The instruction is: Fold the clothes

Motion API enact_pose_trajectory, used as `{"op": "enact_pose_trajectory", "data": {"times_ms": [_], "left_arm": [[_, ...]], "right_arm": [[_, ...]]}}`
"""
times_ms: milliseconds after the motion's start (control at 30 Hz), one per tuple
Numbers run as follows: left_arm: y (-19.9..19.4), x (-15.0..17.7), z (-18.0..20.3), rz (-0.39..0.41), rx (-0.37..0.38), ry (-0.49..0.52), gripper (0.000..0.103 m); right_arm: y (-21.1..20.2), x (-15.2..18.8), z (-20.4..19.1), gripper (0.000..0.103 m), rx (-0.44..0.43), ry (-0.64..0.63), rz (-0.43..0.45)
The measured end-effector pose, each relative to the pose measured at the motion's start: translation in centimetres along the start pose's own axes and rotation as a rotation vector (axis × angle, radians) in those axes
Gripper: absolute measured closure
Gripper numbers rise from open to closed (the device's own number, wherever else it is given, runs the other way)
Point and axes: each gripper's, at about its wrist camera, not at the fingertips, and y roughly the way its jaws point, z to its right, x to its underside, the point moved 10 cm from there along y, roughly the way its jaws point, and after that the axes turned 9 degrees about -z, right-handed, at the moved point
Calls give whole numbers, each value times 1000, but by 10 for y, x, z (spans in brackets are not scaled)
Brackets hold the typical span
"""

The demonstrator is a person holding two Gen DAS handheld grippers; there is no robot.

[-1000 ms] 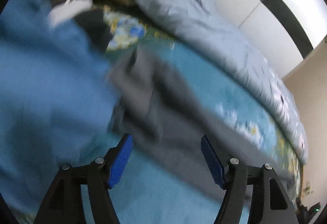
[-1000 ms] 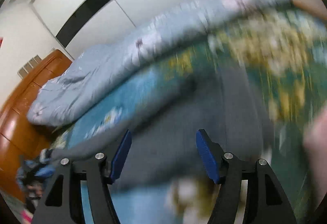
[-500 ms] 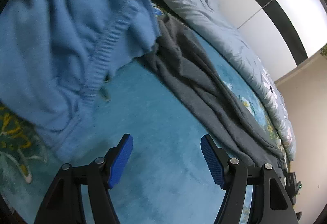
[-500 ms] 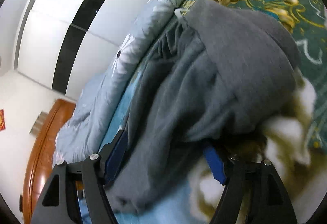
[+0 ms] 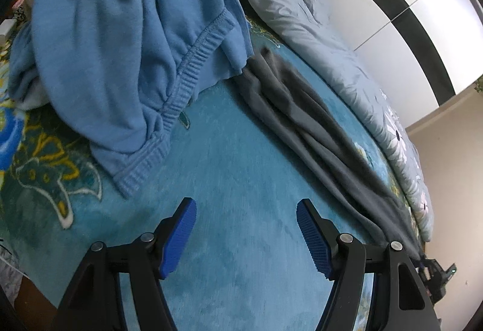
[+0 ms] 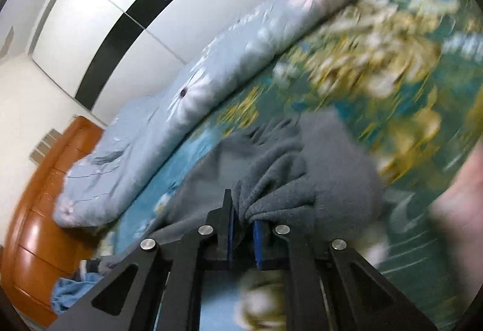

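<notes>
A grey fleece garment (image 5: 308, 116) lies stretched in long folds across the teal floral bedspread (image 5: 241, 180). My left gripper (image 5: 246, 236) is open and empty, low over bare bedspread, with the grey garment to its right. A blue sweatshirt (image 5: 120, 44) with ribbed hem lies heaped at the upper left. In the right wrist view my right gripper (image 6: 243, 230) is shut on a bunched end of the grey garment (image 6: 286, 171), which bulges ahead of the pads.
A pale blue flowered quilt (image 5: 317, 38) runs along the far side of the bed; it also shows in the right wrist view (image 6: 187, 107). An orange wooden headboard (image 6: 45, 210) stands at the left, white-and-black wardrobe doors (image 6: 120, 14) behind.
My right gripper has closed on the end of the grey garment, which it straddled open before. My left gripper stays open and has shifted slightly over the bedspread.
</notes>
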Motion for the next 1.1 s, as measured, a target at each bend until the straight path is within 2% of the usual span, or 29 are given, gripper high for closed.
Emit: {"op": "enact_pose_trajectory", "data": {"times_ms": [100, 167, 300, 400, 467, 533, 567, 600, 700, 800, 933, 1100], "left_arm": [[2, 4, 5, -3, 18, 10, 30], [9, 3, 12, -12, 31, 10, 30], [26, -7, 46, -42, 108, 50, 30], [36, -20, 69, -48, 120, 112, 30], [41, -35, 79, -32, 111, 150, 30], [48, -55, 83, -10, 77, 176, 30], [52, -65, 84, 2, 58, 188, 30], [56, -73, 87, 16, 24, 223, 30], [72, -91, 99, 29, -44, 367, 30], [92, -101, 113, -13, -36, 482, 30], [114, -106, 124, -63, -17, 560, 30], [134, -89, 133, -97, -78, 681, 30]], "right_arm": [[-32, -26, 30, 93, 107, 0, 54], [-34, -31, 36, 93, 173, -40, 17], [-26, -19, 28, 89, 234, -112, -29], [-31, -7, 26, 87, 261, -143, -33], [-37, -2, 25, 80, 289, -168, -22], [-57, 11, 25, 59, 344, -218, 4], [-67, 18, 24, 54, 358, -252, 25], [-69, 26, 17, 50, 347, -286, 27], [-74, 54, -4, 48, 310, -382, 25], [-52, 81, -14, 48, 265, -404, -52], [-14, 108, -45, 48, 153, -440, -120], [22, 130, -105, 48, 85, -567, -124]]}}
